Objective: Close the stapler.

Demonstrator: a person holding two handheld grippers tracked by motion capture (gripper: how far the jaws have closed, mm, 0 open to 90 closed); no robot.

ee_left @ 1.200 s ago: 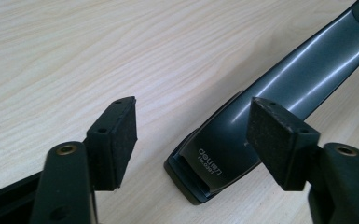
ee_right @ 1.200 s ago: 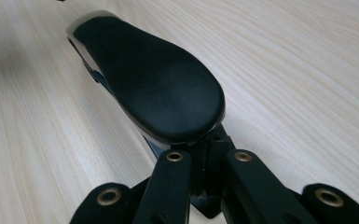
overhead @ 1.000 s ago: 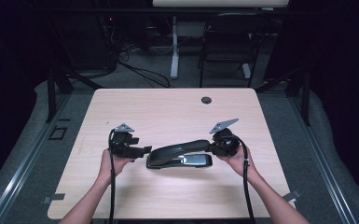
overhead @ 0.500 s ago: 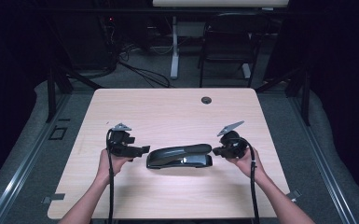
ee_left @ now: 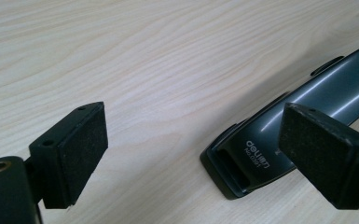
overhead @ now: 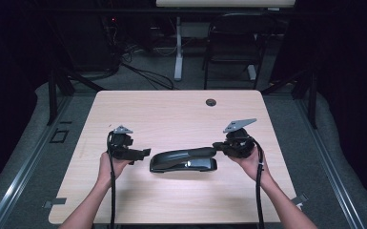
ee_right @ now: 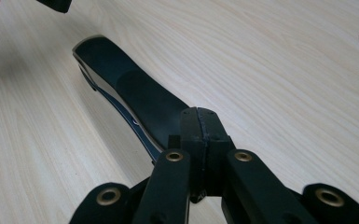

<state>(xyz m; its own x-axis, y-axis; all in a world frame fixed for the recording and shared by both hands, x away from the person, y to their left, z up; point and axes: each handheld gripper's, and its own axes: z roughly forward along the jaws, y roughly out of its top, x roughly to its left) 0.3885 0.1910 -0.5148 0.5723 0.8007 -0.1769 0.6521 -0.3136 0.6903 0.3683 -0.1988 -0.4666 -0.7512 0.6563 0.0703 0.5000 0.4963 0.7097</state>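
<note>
Two grippers worked a dark stapler [overhead: 183, 160] lying flat on the wooden table [overhead: 171, 114]: we held the left gripper [overhead: 142, 153] just off the stapler's near end, jaws spread wide and just opened further, nothing pressed between the pads [ee_left: 81, 154], the stapler's hinged end lying ahead, toward one pad. We kept the right gripper [overhead: 218, 146] clenched, jaws fully together, its tip directly over the lever's far end; whether it touched, we could not tell.

Our left gripper [overhead: 143, 152] points to 3 o'clock, and its jaws have just been opening wide. Our right gripper [overhead: 218, 145] points to 9 o'clock, jaws pressed together.
</note>
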